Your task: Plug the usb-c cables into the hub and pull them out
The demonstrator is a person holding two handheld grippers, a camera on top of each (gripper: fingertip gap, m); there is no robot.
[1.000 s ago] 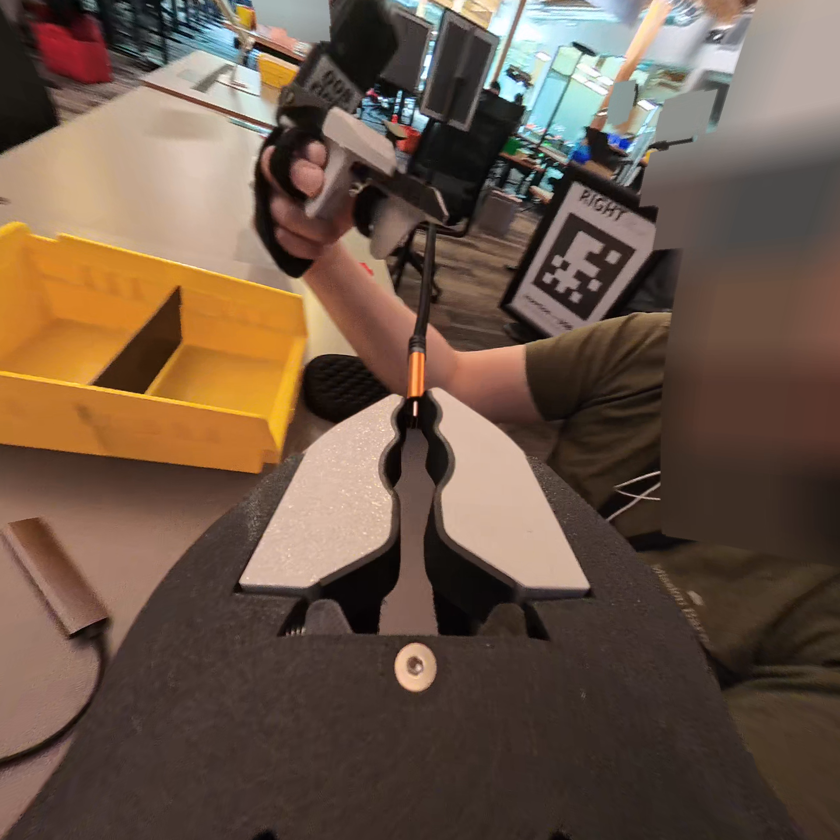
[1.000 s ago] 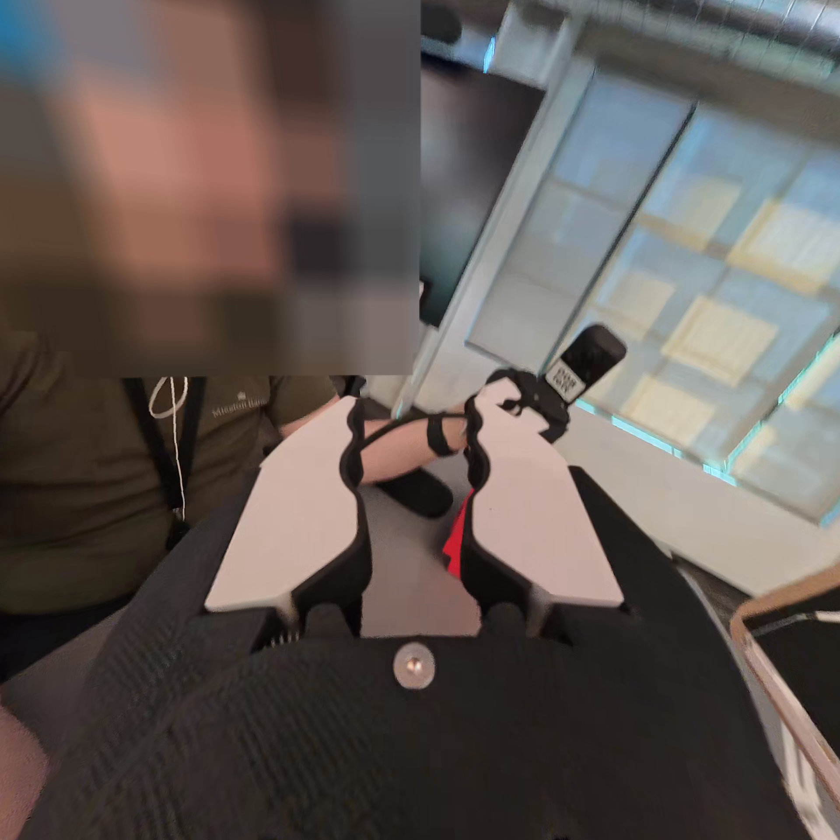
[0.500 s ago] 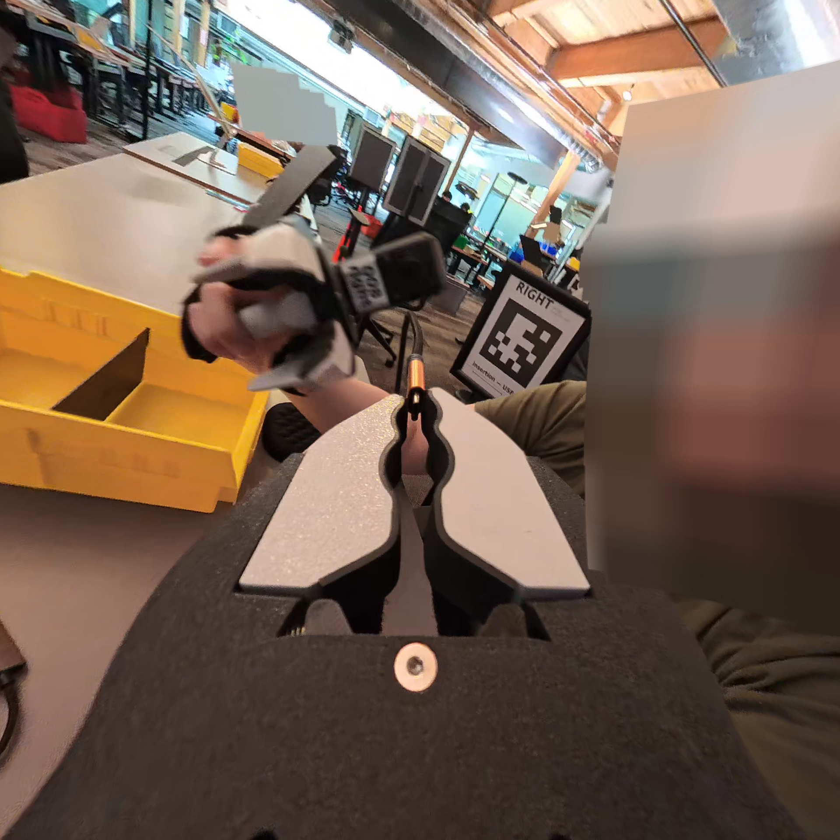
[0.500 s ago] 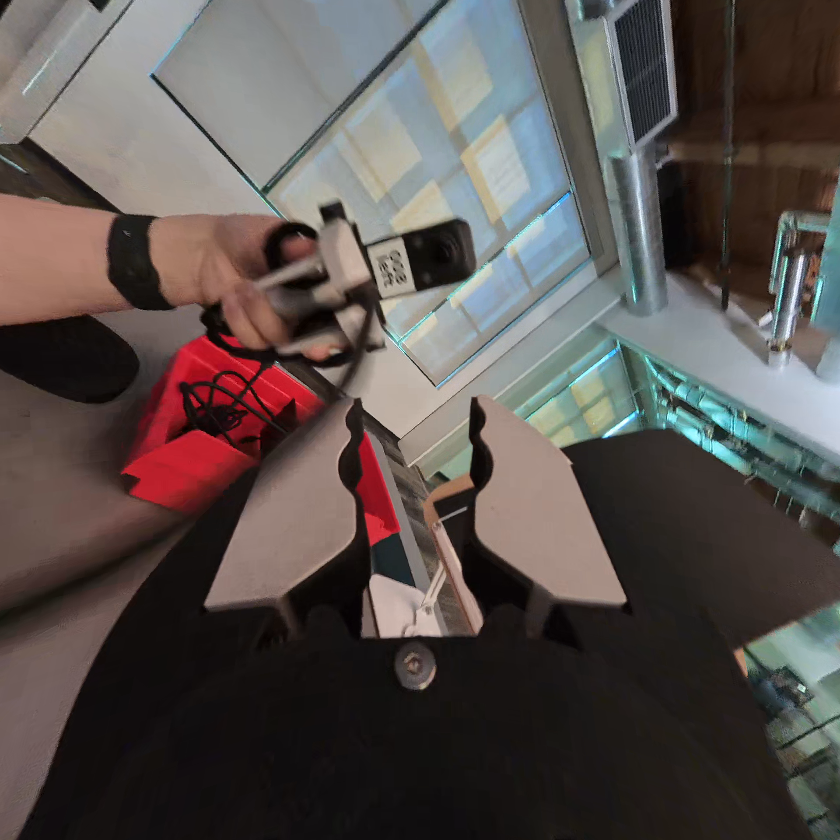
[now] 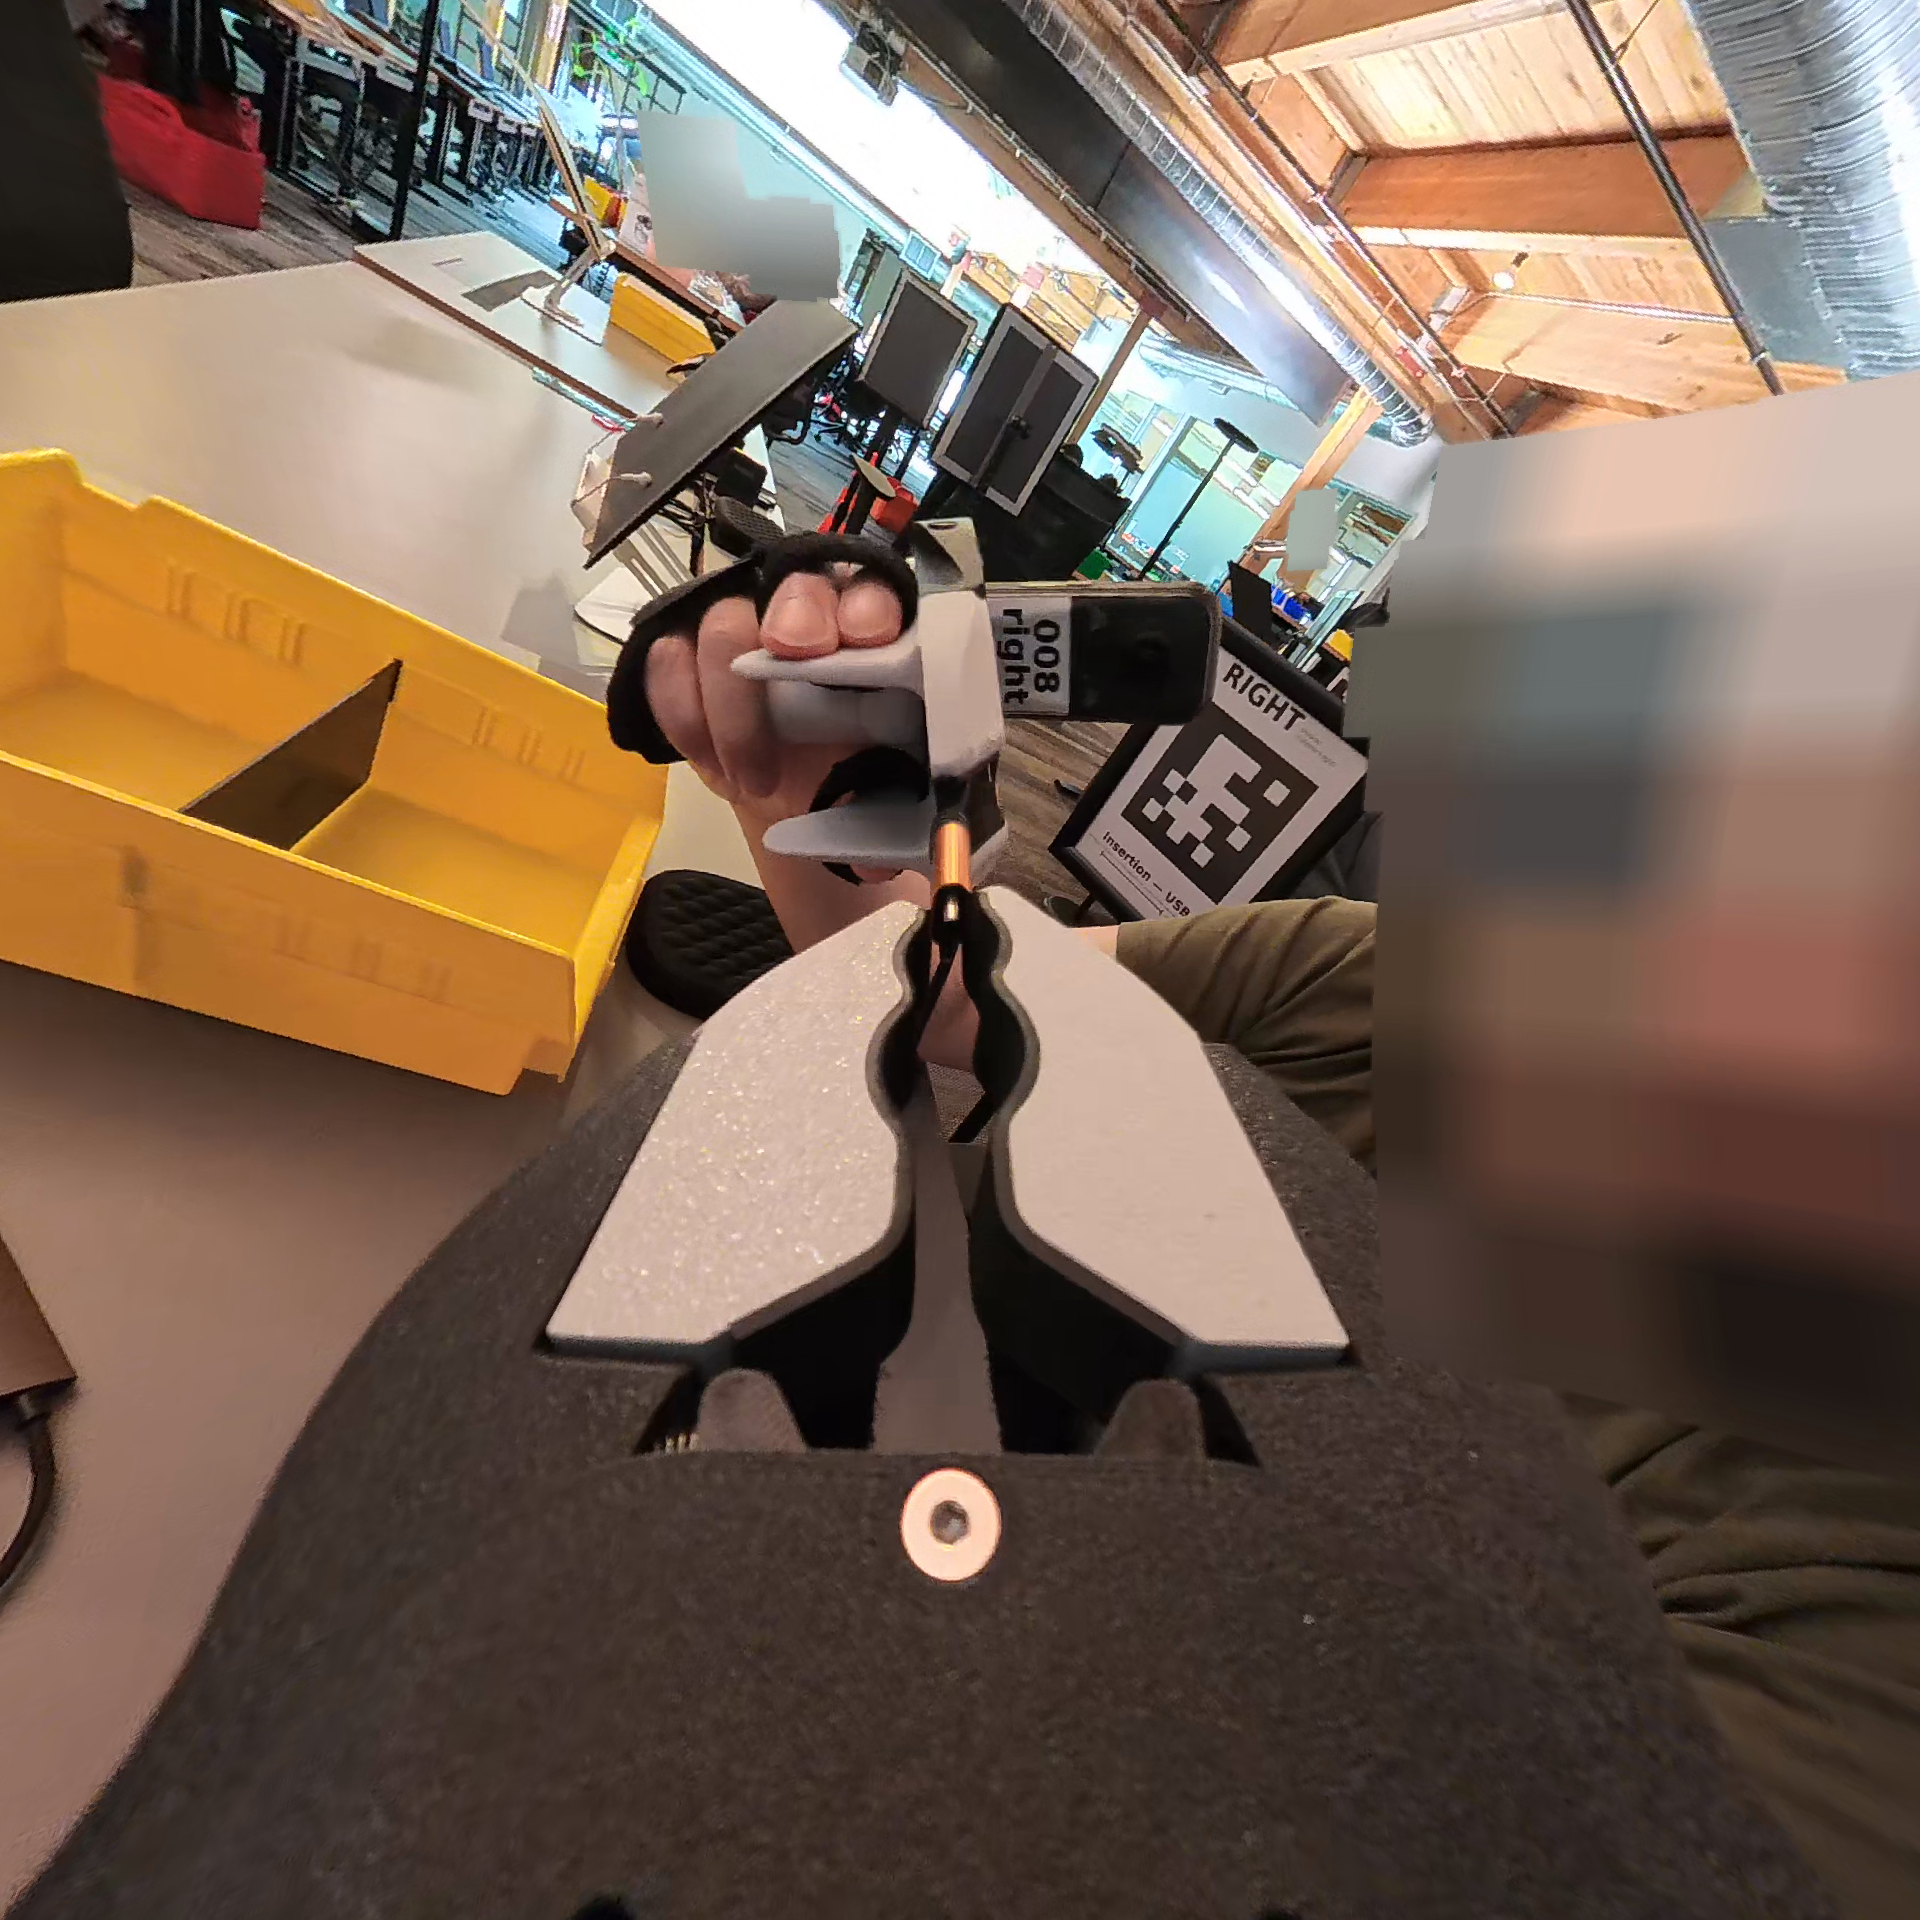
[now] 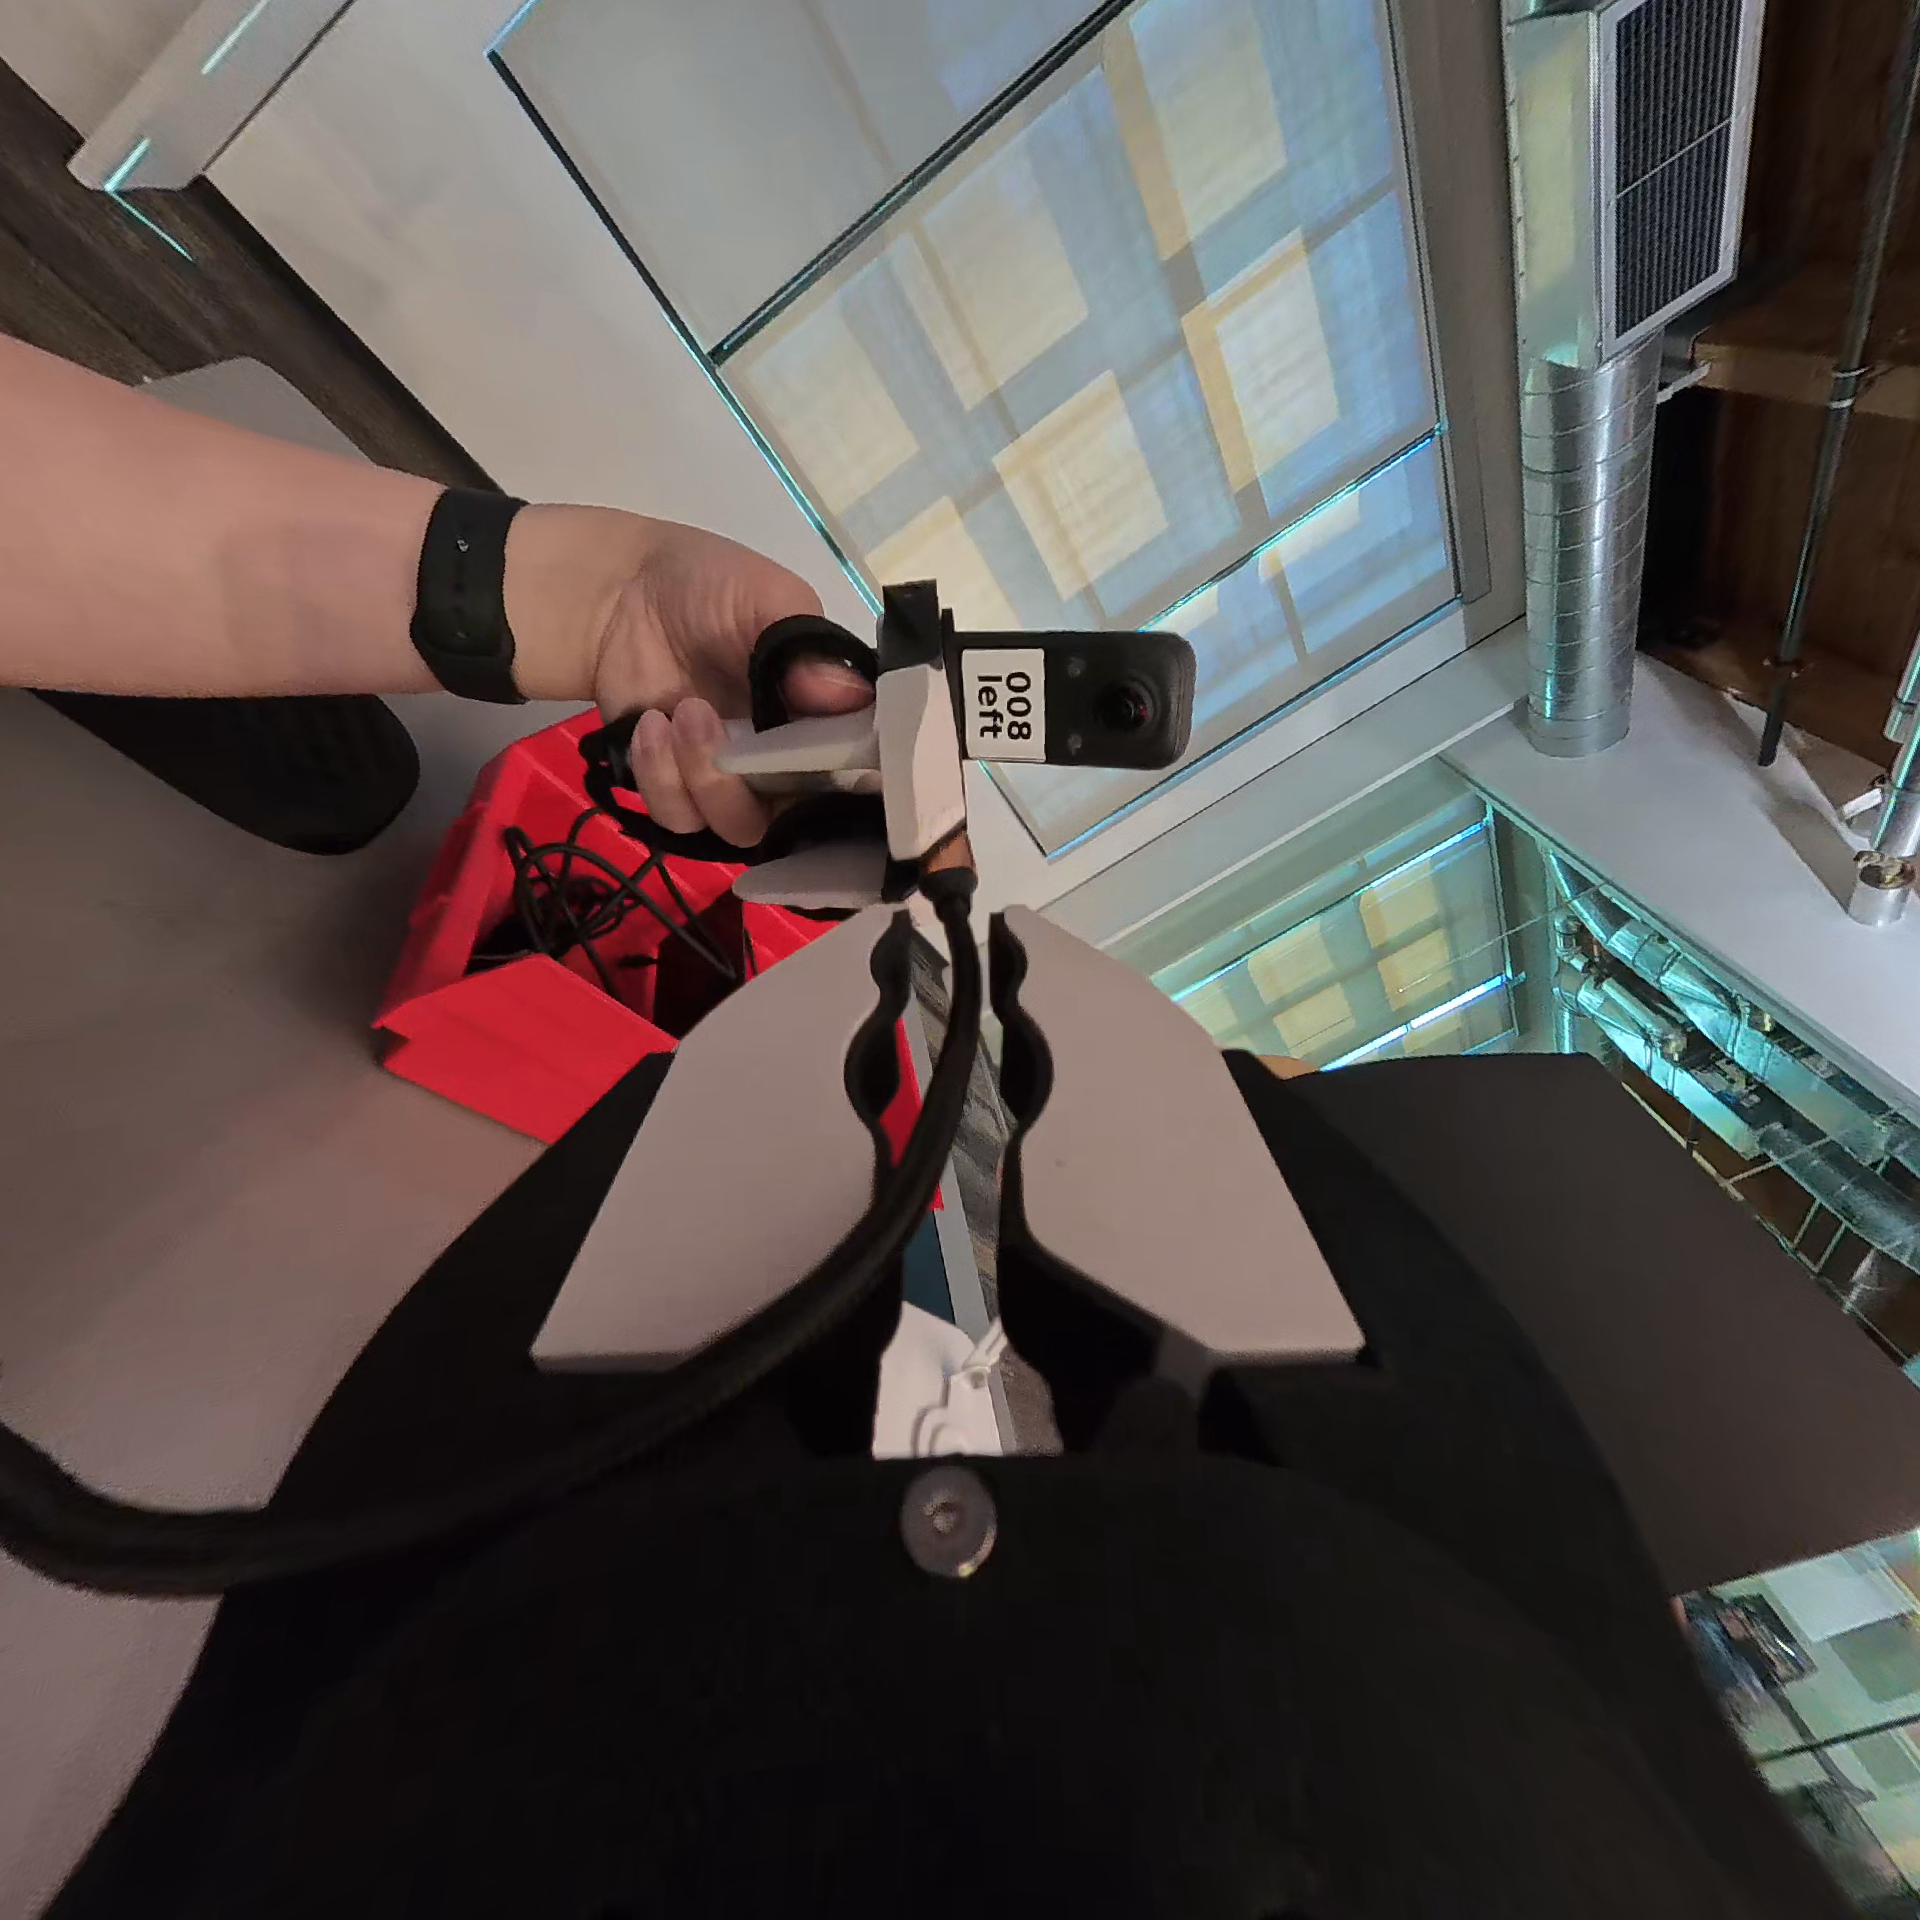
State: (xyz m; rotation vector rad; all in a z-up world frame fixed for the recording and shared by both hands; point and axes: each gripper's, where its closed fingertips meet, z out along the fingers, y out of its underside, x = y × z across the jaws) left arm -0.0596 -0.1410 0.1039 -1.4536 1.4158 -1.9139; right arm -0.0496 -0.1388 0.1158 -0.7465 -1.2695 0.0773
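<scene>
**Two grippers meet on one cable**

Two grippers face each other in mid-air. The left gripper (image 5: 951, 925) pinches the orange-collared plug of the usb-c cable (image 6: 940, 1049) at its fingertips. The right gripper (image 6: 948, 920) stands spread, the cable passing loosely between its fingers. A yellow bin (image 5: 312, 894) sits on the table (image 5: 208, 1195).

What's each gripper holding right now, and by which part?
Left gripper pinches the USB-C cable by its orange plug end; right gripper open, holding nothing.

left tool (image 5: 948, 920): closed on usb-c cable (image 5: 953, 847) | right tool (image 5: 940, 717): facing | yellow bin (image 5: 312, 894): left
</scene>
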